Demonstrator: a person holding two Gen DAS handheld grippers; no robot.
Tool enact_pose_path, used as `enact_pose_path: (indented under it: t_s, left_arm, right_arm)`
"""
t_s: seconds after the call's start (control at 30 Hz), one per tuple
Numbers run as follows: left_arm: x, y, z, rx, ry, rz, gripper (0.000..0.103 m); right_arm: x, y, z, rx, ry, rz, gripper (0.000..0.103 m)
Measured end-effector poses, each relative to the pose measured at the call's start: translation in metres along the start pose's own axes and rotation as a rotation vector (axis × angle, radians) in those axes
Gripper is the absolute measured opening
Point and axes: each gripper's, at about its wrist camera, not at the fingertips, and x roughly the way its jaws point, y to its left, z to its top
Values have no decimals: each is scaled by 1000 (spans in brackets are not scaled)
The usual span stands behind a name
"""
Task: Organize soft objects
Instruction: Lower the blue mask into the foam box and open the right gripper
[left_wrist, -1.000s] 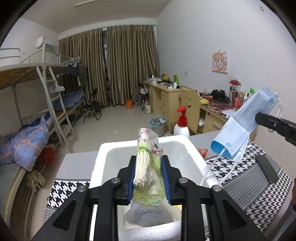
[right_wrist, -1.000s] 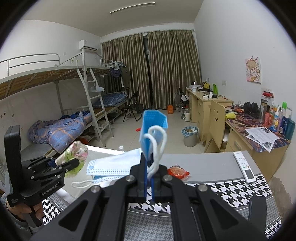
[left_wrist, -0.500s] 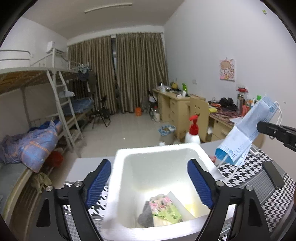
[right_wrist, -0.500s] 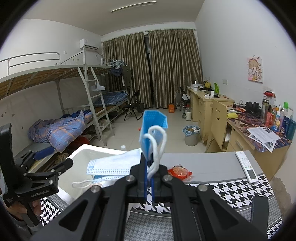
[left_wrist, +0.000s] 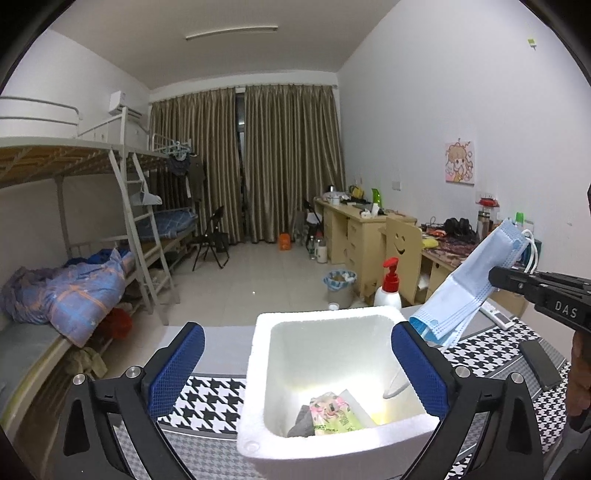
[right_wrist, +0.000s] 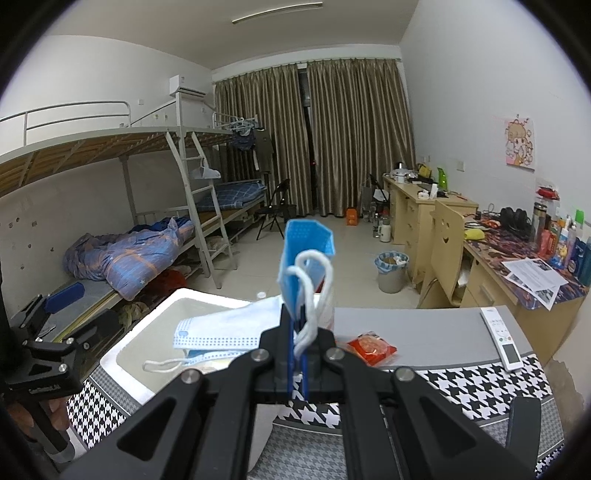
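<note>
A white foam box (left_wrist: 258, 369) stands on the houndstooth table; it also shows in the right wrist view (right_wrist: 147, 332). A floral tissue pack (left_wrist: 330, 410) lies on its floor beside grey cloth (left_wrist: 301, 424). My left gripper (left_wrist: 293, 360) is open and empty above the box's near side. My right gripper (right_wrist: 297, 325) is shut on blue face masks (right_wrist: 303, 251), held over the box's right rim; the masks (left_wrist: 465, 291) hang from it in the left wrist view.
A red-pump bottle (left_wrist: 388, 288) stands behind the box. A red snack packet (right_wrist: 371, 347) and a white remote (right_wrist: 502, 338) lie on the grey tabletop. A dark phone (left_wrist: 539, 363) lies at right. Bunk beds at left, desks at right.
My left gripper opened and dropped the tissue pack into the foam box, then drew back. The right gripper kept hold of the masks, nearly still.
</note>
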Motion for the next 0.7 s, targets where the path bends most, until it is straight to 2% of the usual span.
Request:
enact_pose_path:
  t_s: [0.7]
  left_arm:
    - [-22, 34, -11, -52, -13, 105, 102]
  right_arm:
    - [17, 34, 5, -50, 25, 69, 5]
